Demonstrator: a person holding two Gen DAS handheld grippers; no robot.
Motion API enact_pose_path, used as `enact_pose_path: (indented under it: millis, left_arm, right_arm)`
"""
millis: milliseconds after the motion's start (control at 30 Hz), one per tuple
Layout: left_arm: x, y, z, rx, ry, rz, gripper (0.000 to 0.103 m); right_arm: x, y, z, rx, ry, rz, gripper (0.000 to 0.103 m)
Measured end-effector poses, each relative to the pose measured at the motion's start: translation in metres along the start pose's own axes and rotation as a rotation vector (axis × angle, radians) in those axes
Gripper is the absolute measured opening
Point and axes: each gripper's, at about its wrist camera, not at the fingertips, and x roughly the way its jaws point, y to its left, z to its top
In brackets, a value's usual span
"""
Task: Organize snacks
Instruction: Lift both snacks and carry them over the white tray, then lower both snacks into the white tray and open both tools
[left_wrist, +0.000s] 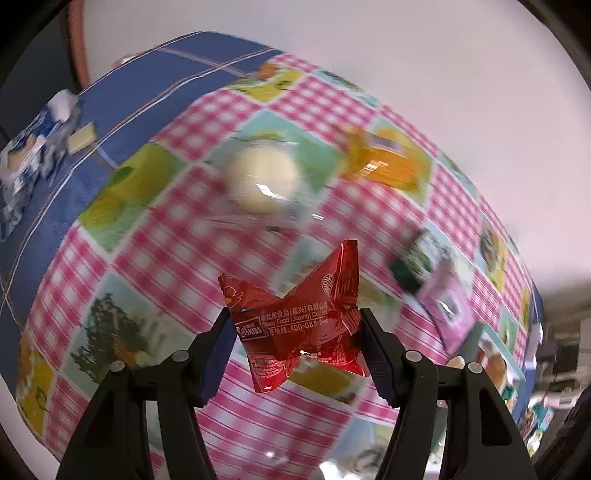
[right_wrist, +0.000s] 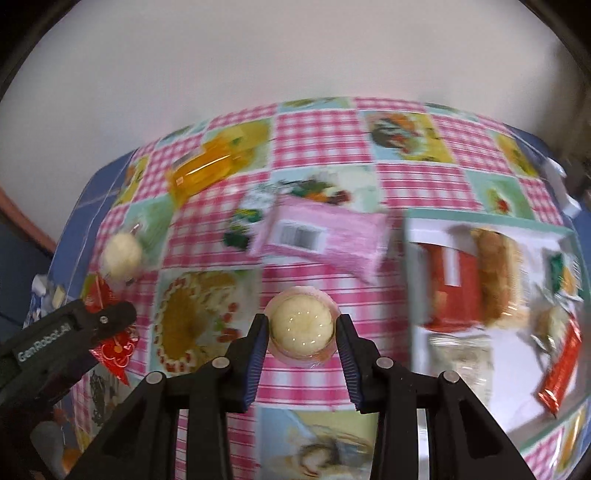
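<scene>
My left gripper (left_wrist: 297, 328) is shut on a red snack packet (left_wrist: 299, 332) and holds it above the checked tablecloth; the same packet (right_wrist: 112, 350) and gripper show at the left of the right wrist view. My right gripper (right_wrist: 302, 326) is shut on a round cream pastry in a clear cup (right_wrist: 302, 325), lifted off the cloth. A second round cream pastry in clear wrap (left_wrist: 262, 181) lies on the cloth ahead of the left gripper, also visible as the pastry (right_wrist: 122, 254) at the left.
An orange packet (right_wrist: 201, 171), a pink packet with a barcode (right_wrist: 321, 236) and a green-white packet (right_wrist: 247, 218) lie on the tablecloth (right_wrist: 321, 136). A clear-walled box (right_wrist: 417, 266) at the right holds several snacks. Blue-white wrappers (left_wrist: 33, 147) lie on the blue cloth at far left.
</scene>
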Motion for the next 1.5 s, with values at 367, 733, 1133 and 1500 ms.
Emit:
enact_pose_path:
  millis: [367,733,1133,1500]
  left_arm:
    - [-0.014,-0.098,-0.045,0.250,0.024,-0.132,0.067]
    - [-0.016,-0.195,-0.123,0.532,0.071,-0.205,0.067]
    - [0.013,-0.218,-0.154,0.603,0.123,-0.166,0.067]
    - [0.020,-0.221,-0.160,0.609,0.155,-0.166,0.069]
  right_arm:
    - [-0.041,-0.123,0.002,0.265,-0.077,-0.119,0.040]
    - [-0.069,-0.226,-0.012,0.508,-0.112,-0.139,0.040]
    - [-0.063,-0.253,-0.019,0.549,-0.067,-0.096,0.040]
    - [-0.052,-0.244,-0.021,0.517,-0.014,-0.066,0.040]
